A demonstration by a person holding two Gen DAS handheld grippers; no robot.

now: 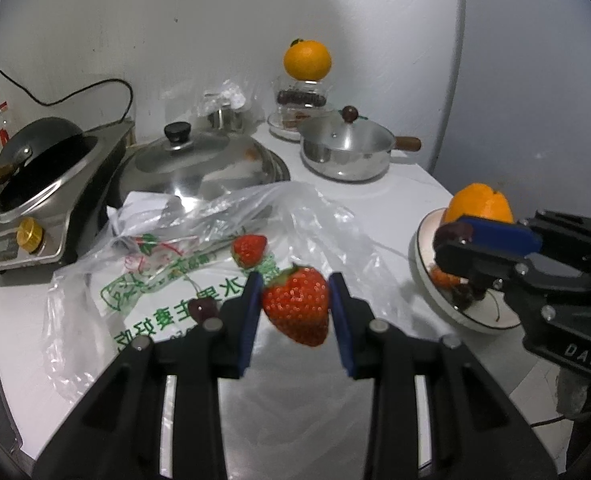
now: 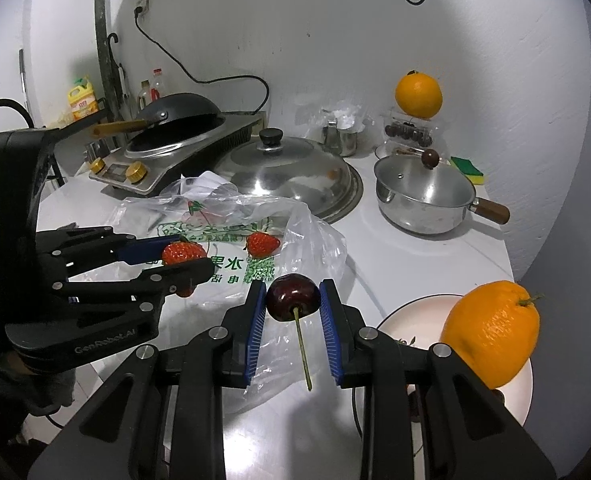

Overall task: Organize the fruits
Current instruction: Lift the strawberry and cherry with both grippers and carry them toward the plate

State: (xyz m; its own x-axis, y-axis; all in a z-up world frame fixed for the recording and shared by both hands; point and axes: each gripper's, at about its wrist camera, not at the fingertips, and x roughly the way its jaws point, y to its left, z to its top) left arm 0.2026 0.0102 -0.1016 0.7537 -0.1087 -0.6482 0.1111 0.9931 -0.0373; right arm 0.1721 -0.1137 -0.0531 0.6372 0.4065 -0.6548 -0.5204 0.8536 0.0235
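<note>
My left gripper [image 1: 296,300] is shut on a red strawberry [image 1: 297,308], held above the clear plastic fruit bag [image 1: 199,264]; it also shows in the right wrist view [image 2: 183,258]. My right gripper [image 2: 292,304] is shut on a dark cherry [image 2: 292,297] with a long stem, just left of the white plate [image 2: 415,312]. An orange [image 2: 491,332] sits on that plate [image 1: 427,240]. A second strawberry [image 1: 249,249] and a loose cherry [image 1: 201,308] lie on the bag.
A steel wok lid [image 1: 199,168], a lidded saucepan [image 1: 345,152] and an induction cooker with a black wok [image 1: 43,176] stand behind the bag. Another orange [image 1: 307,59] sits on a cherry box at the back wall. A sponge [image 2: 469,168] lies beyond the saucepan.
</note>
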